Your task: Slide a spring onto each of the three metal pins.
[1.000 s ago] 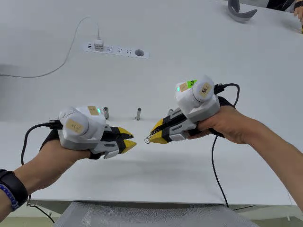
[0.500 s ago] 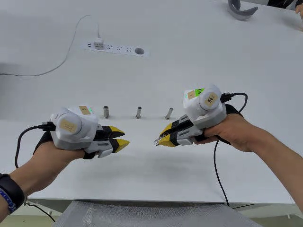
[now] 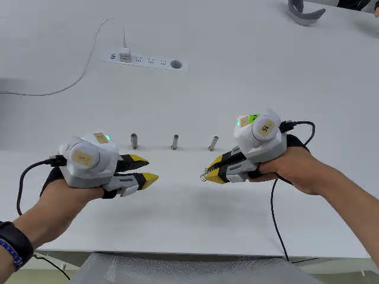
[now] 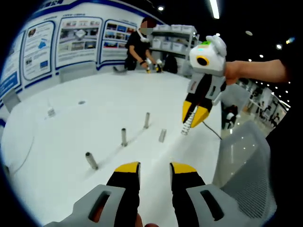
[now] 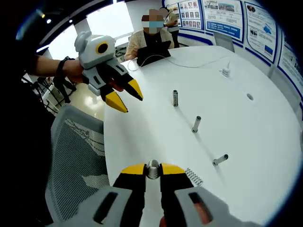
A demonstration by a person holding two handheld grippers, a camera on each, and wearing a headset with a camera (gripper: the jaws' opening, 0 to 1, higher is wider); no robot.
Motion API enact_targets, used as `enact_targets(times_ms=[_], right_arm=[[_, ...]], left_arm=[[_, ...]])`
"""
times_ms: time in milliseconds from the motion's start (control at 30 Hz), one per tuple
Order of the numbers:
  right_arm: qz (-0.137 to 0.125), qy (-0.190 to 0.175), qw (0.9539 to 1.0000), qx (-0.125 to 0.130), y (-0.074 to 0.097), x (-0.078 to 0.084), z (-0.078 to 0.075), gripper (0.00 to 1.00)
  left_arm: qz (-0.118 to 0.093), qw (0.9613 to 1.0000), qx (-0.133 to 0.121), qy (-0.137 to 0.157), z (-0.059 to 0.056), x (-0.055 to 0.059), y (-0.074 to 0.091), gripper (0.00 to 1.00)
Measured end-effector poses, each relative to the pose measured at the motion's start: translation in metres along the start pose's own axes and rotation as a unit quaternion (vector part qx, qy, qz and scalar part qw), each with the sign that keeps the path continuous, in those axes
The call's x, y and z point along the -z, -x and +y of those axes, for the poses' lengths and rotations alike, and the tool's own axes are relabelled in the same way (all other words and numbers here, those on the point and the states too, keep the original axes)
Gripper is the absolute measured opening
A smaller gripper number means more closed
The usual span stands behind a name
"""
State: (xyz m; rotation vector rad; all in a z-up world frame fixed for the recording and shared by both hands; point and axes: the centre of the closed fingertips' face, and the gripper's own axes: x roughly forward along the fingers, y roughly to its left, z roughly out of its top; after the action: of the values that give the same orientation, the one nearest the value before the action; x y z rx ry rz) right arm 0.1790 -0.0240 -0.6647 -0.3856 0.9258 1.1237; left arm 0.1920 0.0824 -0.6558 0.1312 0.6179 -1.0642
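The left claw (image 3: 148, 168) hangs wide open and empty above the desk (image 3: 237, 71). The right claw (image 3: 212, 171) is closed on a spring (image 3: 204, 175). Three pins (image 3: 174, 142) line up at their twelve o'clock, and the left pin (image 3: 134, 141) has a coil on it. In the left gripper view its own jaws gape, with the right claw (image 4: 195, 113) at two o'clock. In the right gripper view the spring (image 5: 152, 169) sits pinched between yellow tips. A loose spring (image 5: 193, 176) lies at its three o'clock.
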Motion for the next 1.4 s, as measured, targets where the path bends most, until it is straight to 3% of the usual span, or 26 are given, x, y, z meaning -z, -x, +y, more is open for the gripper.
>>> enact_targets(times_ms=[300, 800, 1400], right_arm=[[0.011, 0.014, 0.9998, 0.01, -0.005, -0.003, -0.012, 0.12], [0.009, 0.007, 0.9995, 0.03, -0.012, -0.025, -0.042, 0.12], [0.018, 0.02, 0.9992, 0.03, -0.03, -0.046, -0.071, 0.12]], left_arm=[[-0.002, 0.9996, -0.025, 0.011, 0.012, 0.001, 0.007, 0.33], [-0.015, 0.9974, -0.065, 0.028, 0.036, -0.004, 0.021, 0.45], [-0.014, 0.9935, -0.1, 0.053, 0.059, 0.004, 0.033, 0.58]])
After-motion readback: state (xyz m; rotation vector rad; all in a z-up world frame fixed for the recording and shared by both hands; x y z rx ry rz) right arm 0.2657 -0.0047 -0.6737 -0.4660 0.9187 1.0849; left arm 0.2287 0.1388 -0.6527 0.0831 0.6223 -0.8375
